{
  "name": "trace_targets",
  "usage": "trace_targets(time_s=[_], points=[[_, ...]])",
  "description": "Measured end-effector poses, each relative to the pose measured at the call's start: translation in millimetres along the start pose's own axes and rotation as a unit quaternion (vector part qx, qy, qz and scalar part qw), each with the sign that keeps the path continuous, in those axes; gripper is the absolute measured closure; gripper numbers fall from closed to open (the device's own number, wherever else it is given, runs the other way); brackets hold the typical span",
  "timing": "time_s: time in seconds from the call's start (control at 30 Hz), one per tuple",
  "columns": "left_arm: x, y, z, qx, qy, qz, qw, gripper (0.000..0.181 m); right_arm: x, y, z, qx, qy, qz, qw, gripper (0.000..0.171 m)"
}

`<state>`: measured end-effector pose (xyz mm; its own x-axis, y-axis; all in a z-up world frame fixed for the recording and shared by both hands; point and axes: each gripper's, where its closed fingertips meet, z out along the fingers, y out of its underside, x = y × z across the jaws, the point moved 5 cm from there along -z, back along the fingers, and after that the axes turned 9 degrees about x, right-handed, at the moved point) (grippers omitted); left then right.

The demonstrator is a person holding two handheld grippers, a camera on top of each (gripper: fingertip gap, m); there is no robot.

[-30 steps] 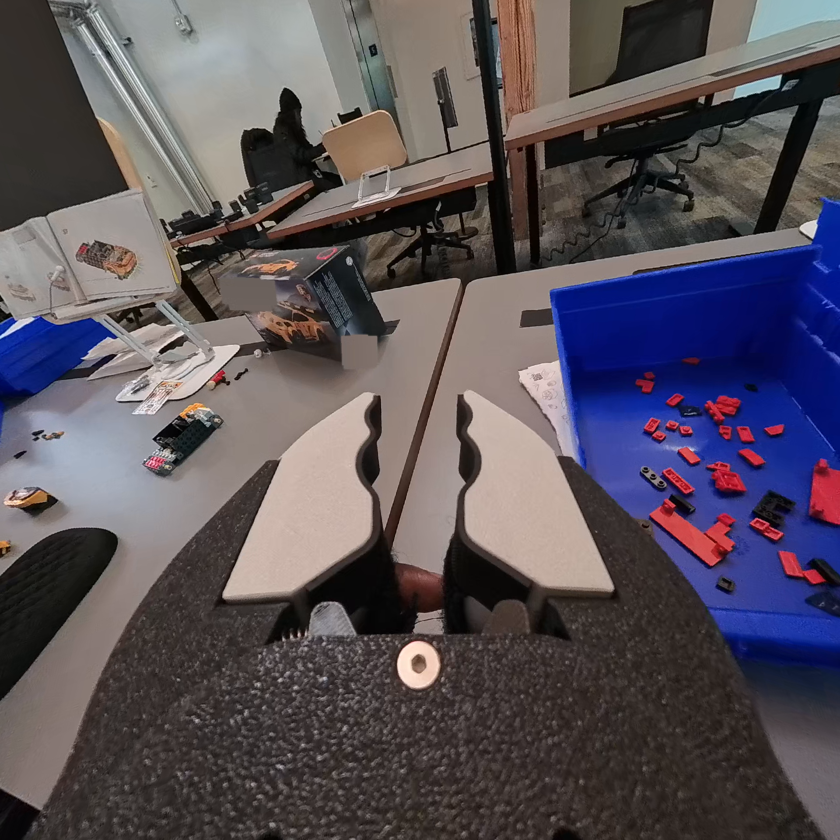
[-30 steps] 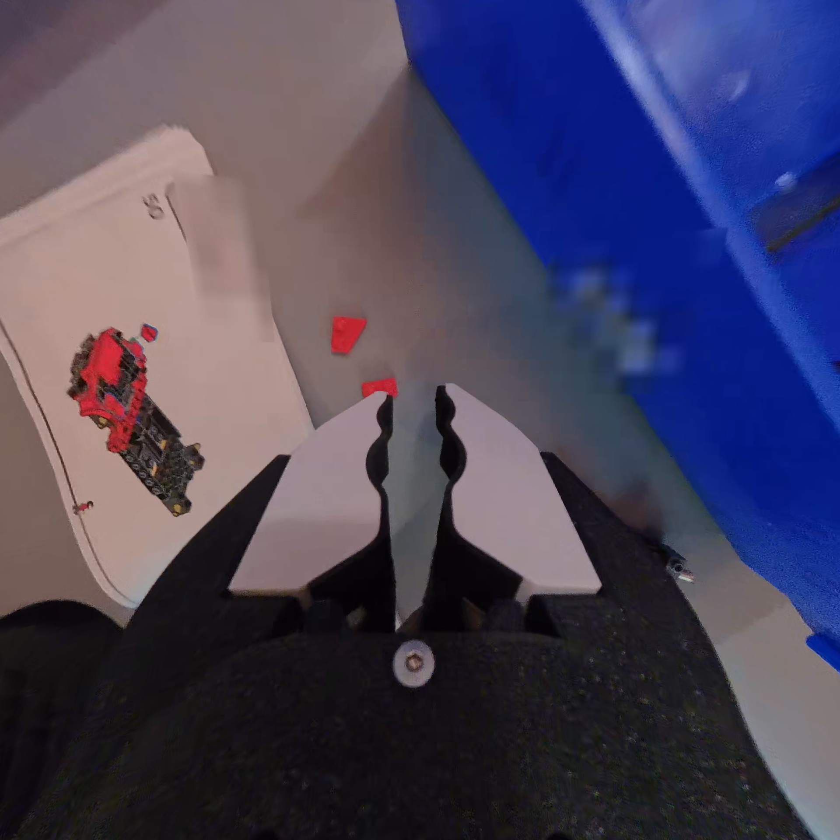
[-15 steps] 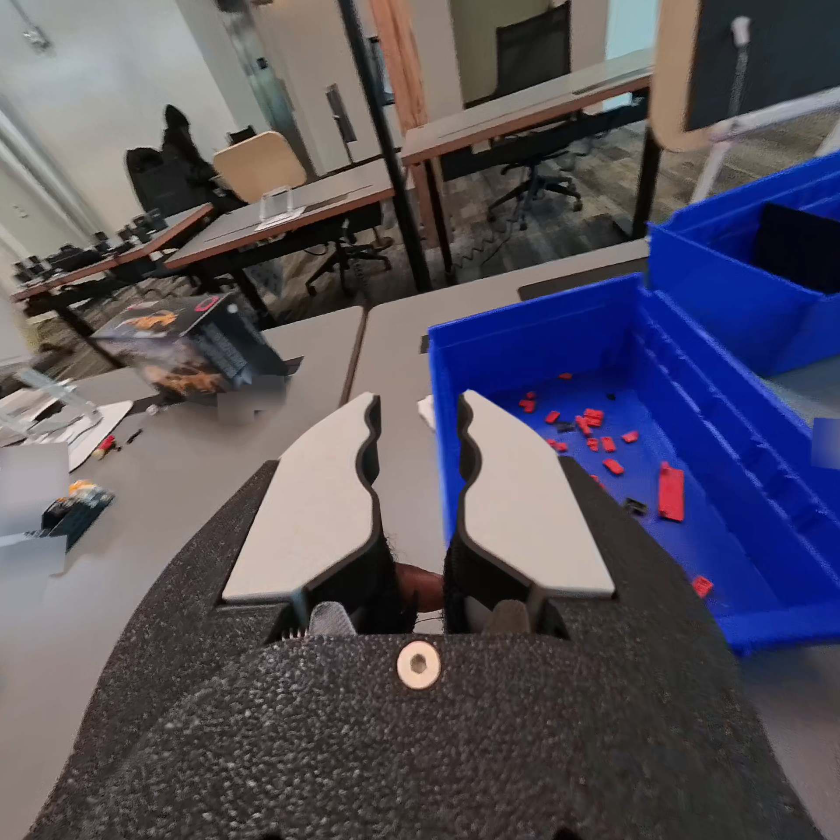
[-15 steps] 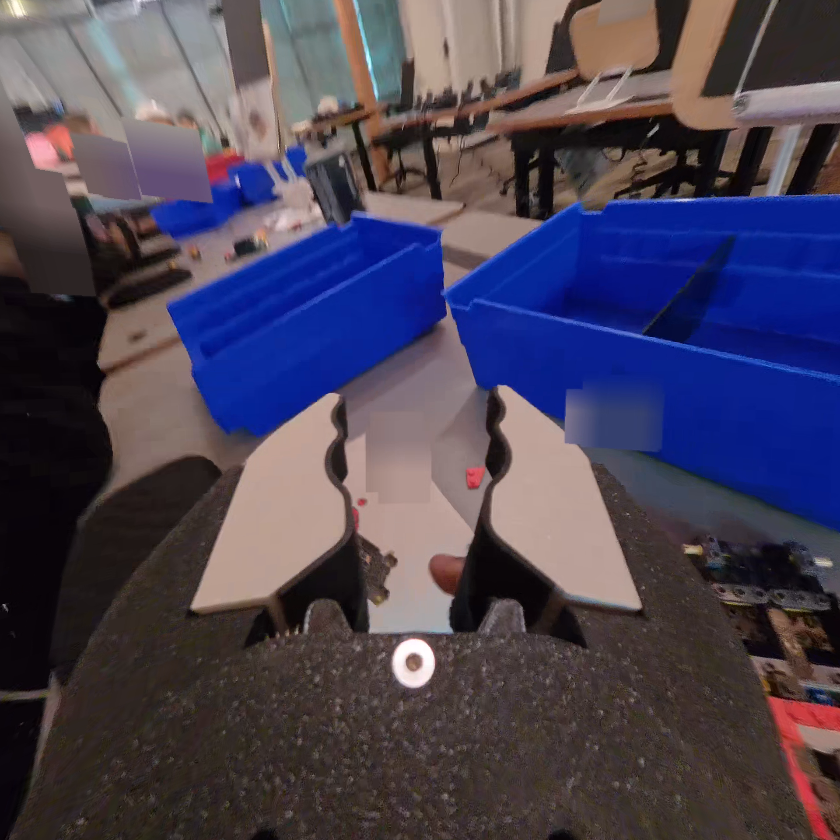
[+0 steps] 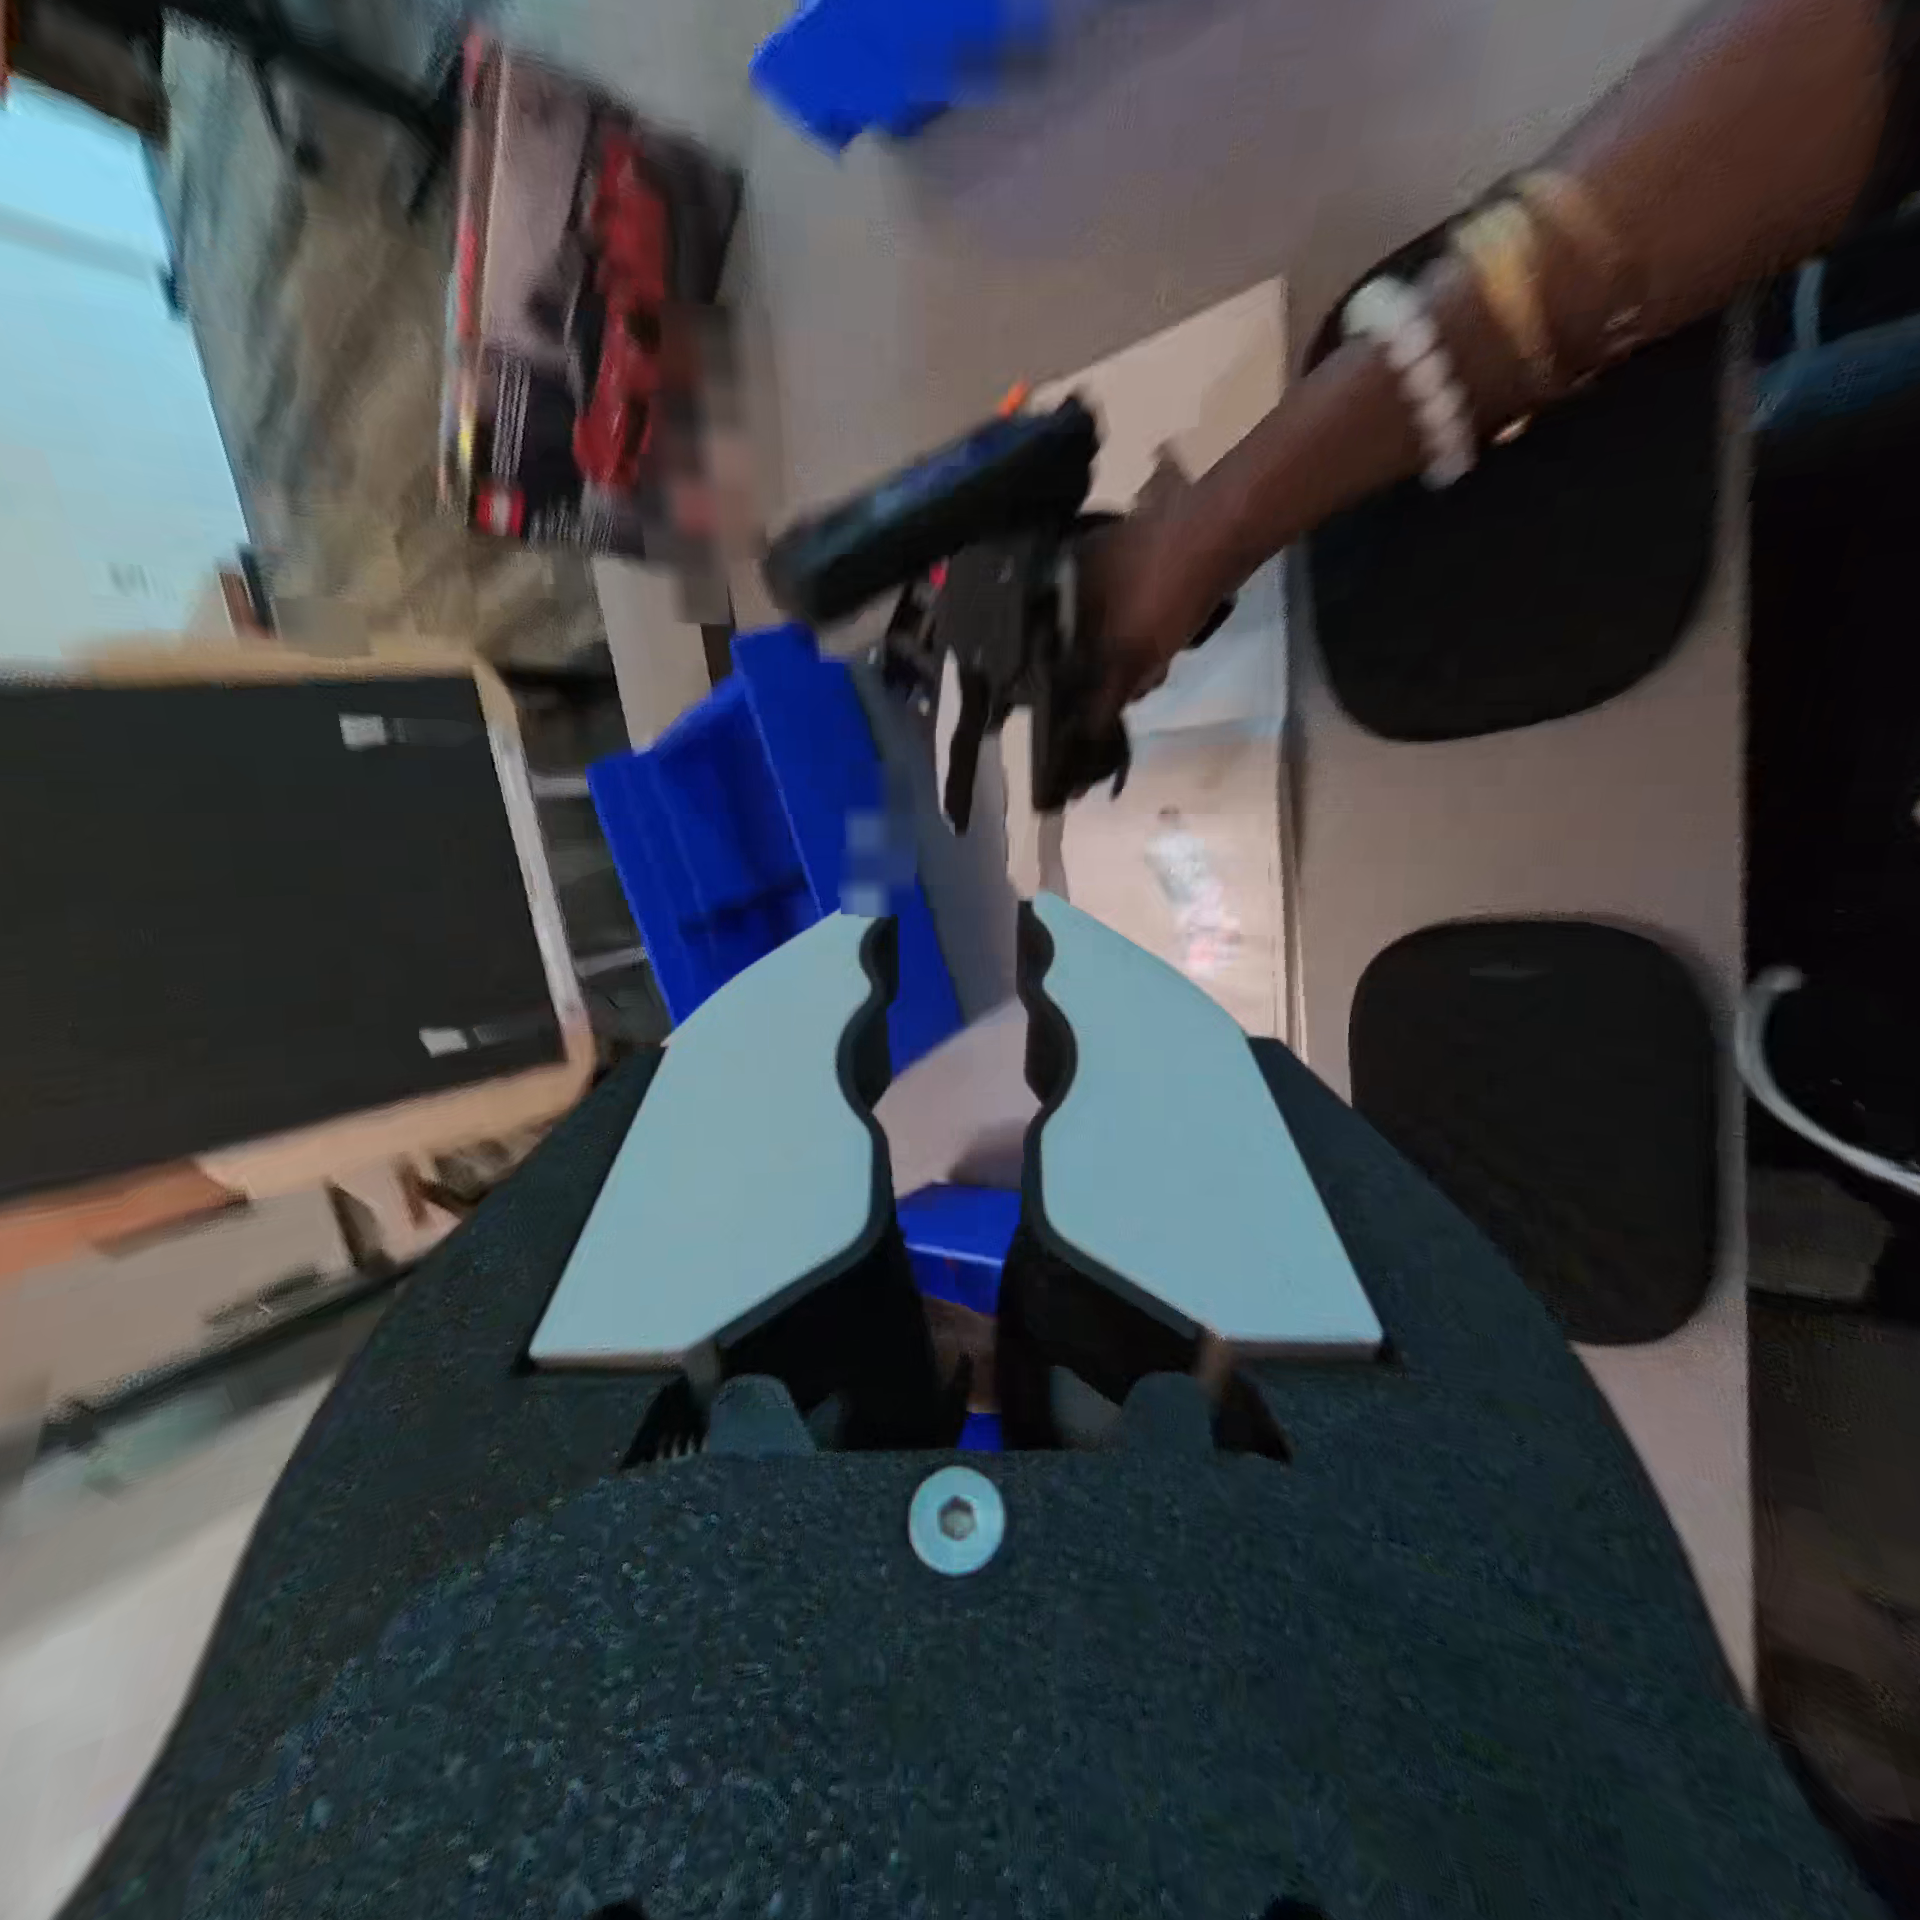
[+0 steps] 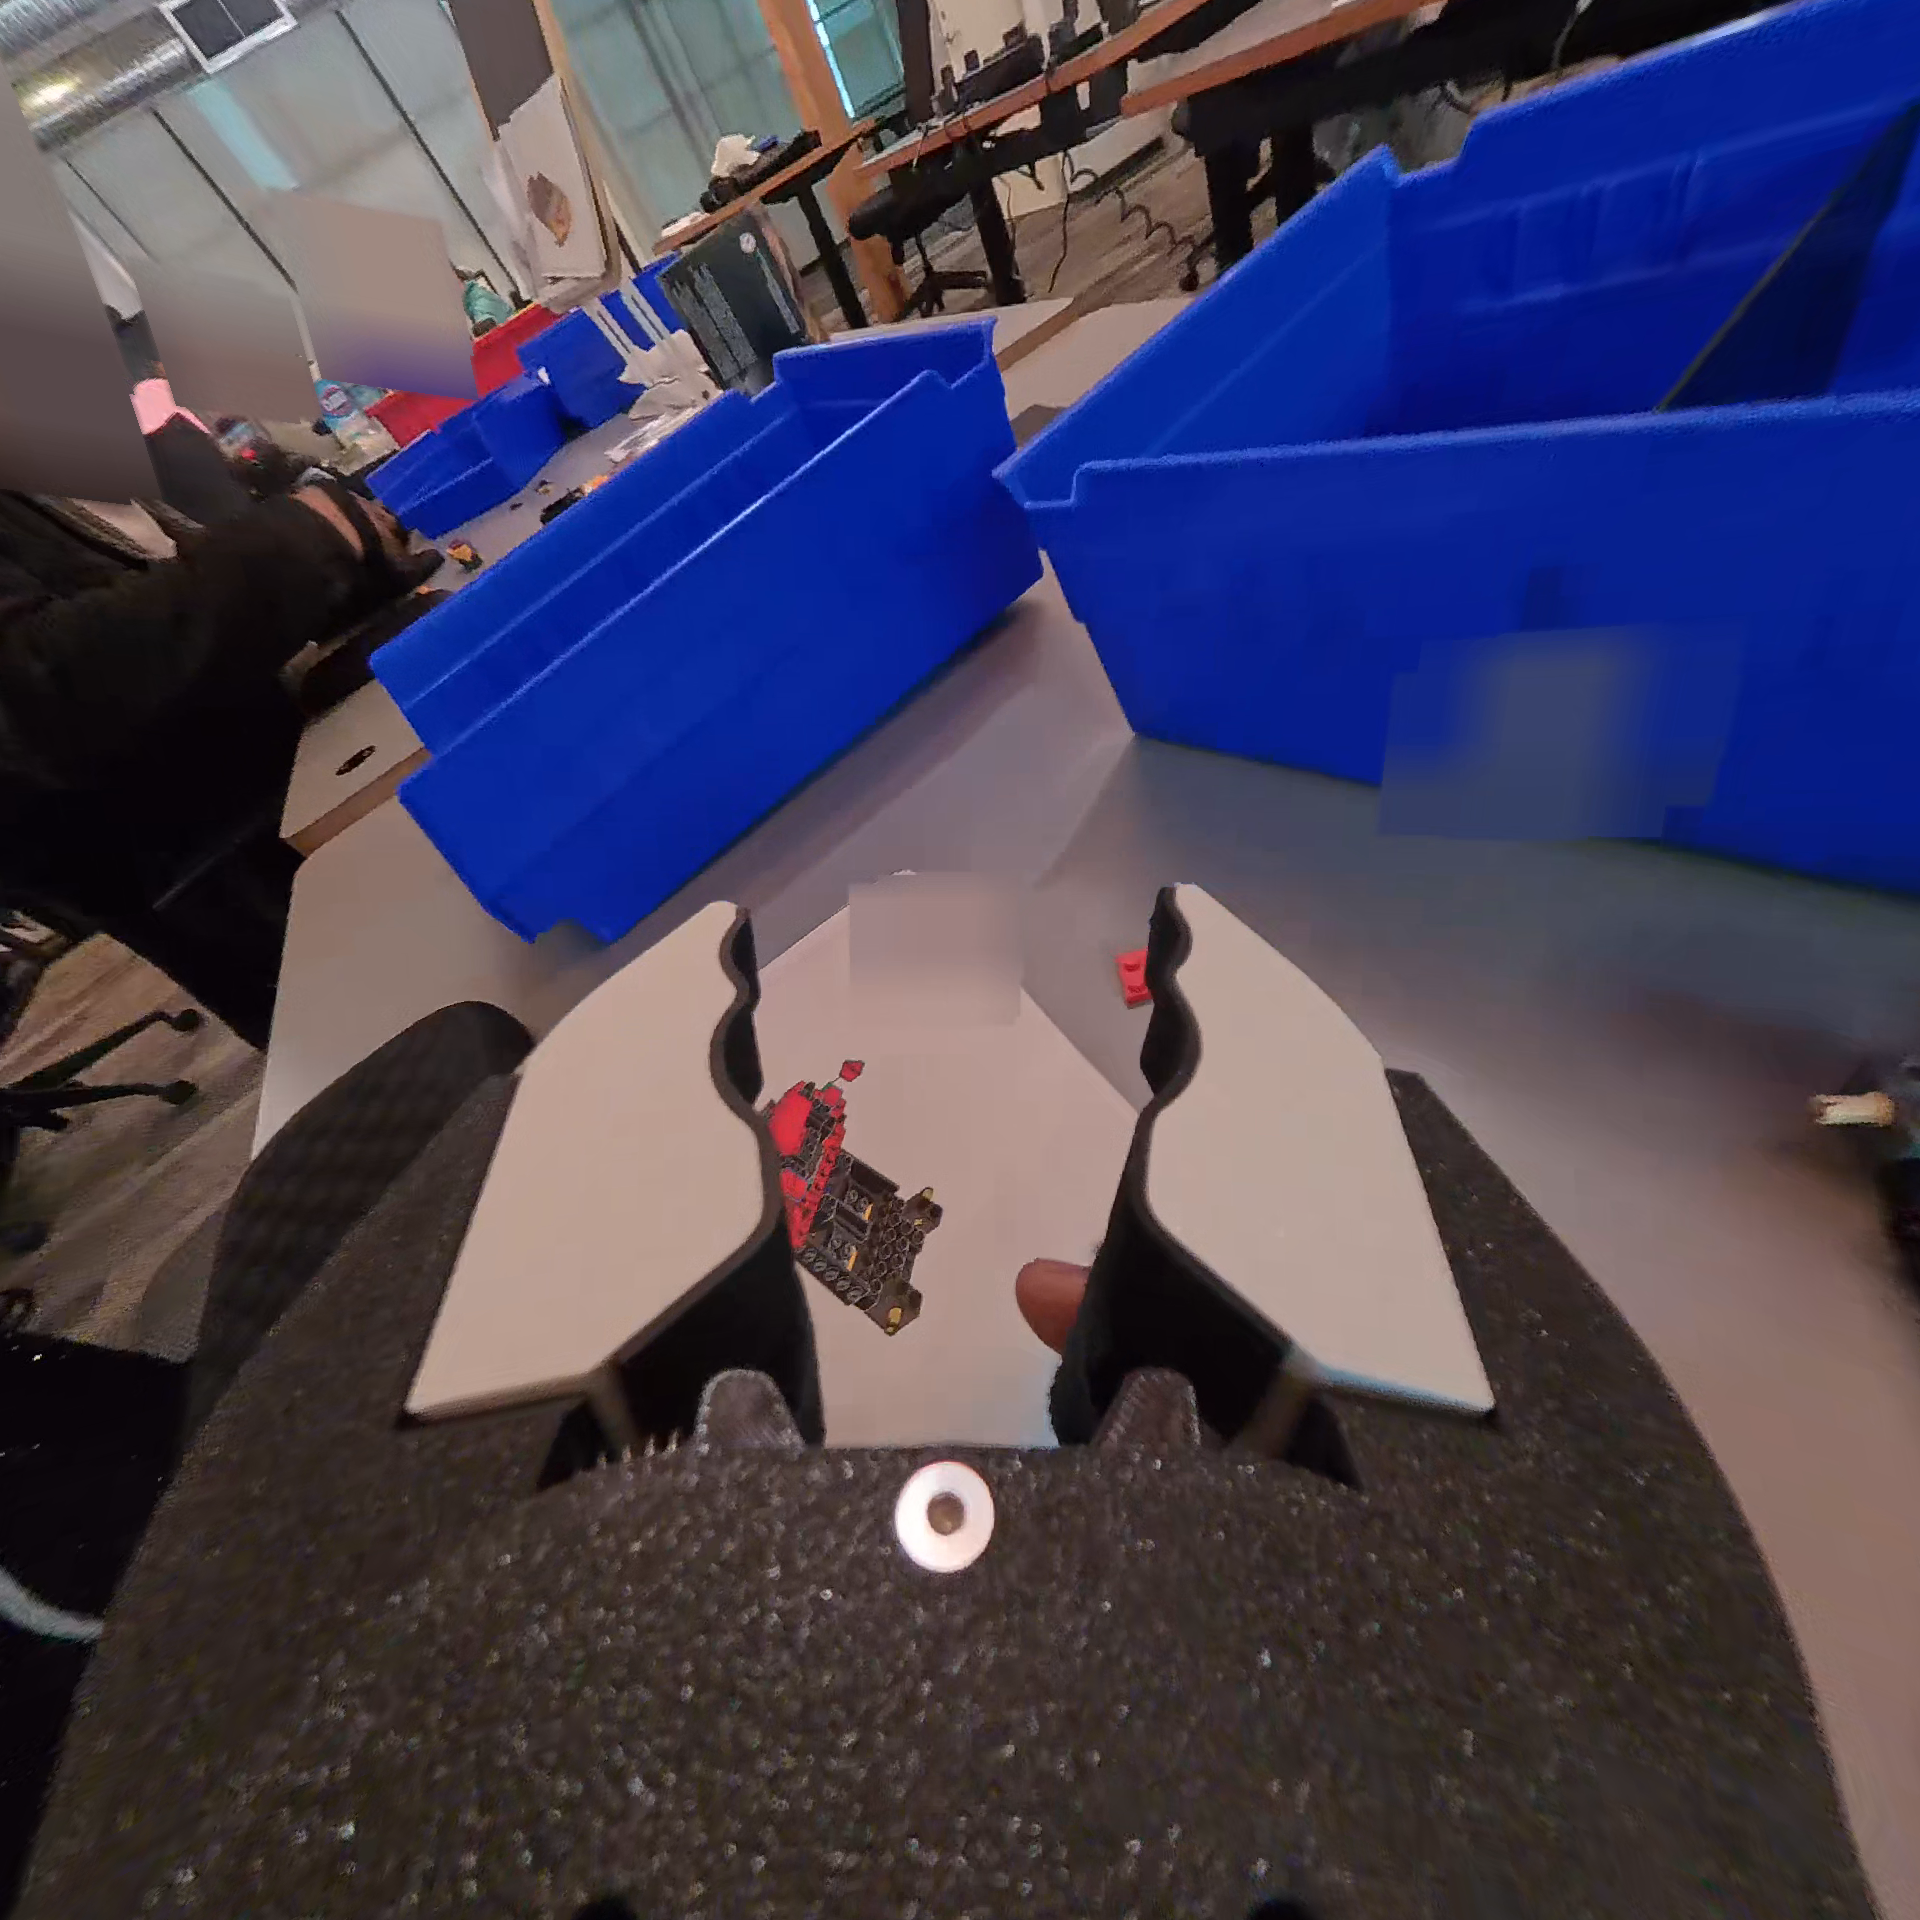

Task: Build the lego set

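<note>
Lego brick (image 6: 1135, 977): one small, flat, red piece with studs on top. It lies on the grey table (image 6: 1247, 831), just beyond the far right corner of the white sheet (image 6: 935, 1340) and half hidden by a right gripper finger. It is the only loose piece that shows clearly. The sheet bears one printed drawing (image 6: 842, 1184) of a red and black model.

The right gripper (image 6: 951, 914) hangs over the sheet with its jaws spread wide and nothing between them. A fingertip (image 6: 1049, 1299) shows at the base of its right finger.

Two big blue bins stand beyond the sheet. The long bin (image 6: 707, 644) is to the far left and the deep bin (image 6: 1455, 540) to the far right, with a gap of table between them. Several smaller blue bins stand in a row farther off behind the long one. At the table's right edge, well right of the sheet, sits a dark thing too blurred to name.

The left wrist view is tilted and smeared. The left gripper (image 5: 956, 935) has a narrow gap between its jaws and holds nothing. Ahead of it a hand (image 5: 1164, 582) holds the right gripper. Two black pads, one (image 5: 1507, 540) and another (image 5: 1527, 1132), lie on the table, and one box (image 5: 582, 343) with a red print stands far off.
</note>
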<state>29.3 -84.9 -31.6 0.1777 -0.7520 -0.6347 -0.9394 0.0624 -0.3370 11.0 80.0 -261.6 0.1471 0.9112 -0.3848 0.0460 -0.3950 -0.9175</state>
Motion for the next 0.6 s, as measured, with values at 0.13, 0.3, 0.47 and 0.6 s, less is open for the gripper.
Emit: trace_targets(time_s=[0.13, 0.3, 0.47, 0.6], points=[[33.6, -69.3, -6.3, 0.029, 0.069, 0.115, 0.991, 0.157, -1.0, 3.8, 0.2, -0.004, -0.007, 0.02, 1.0, 0.097], [46.2, -63.9, -12.7, 0.077, 0.105, 0.125, 0.984, 0.149, -1.8, 2.1, -3.3, 0.007, -0.006, 0.03, 0.999, 0.095], [51.0, -54.4, -9.7, 0.085, 0.123, 0.11, 0.983, 0.141, 2.6, -0.7, -5.4, 0.023, -0.004, 0.051, 0.998, 0.094], [61.9, -52.0, -5.5, 0.109, 0.143, 0.104, 0.978, 0.142, 2.8, -0.7, -7.2, 0.022, -0.002, 0.051, 0.998, 0.094]])
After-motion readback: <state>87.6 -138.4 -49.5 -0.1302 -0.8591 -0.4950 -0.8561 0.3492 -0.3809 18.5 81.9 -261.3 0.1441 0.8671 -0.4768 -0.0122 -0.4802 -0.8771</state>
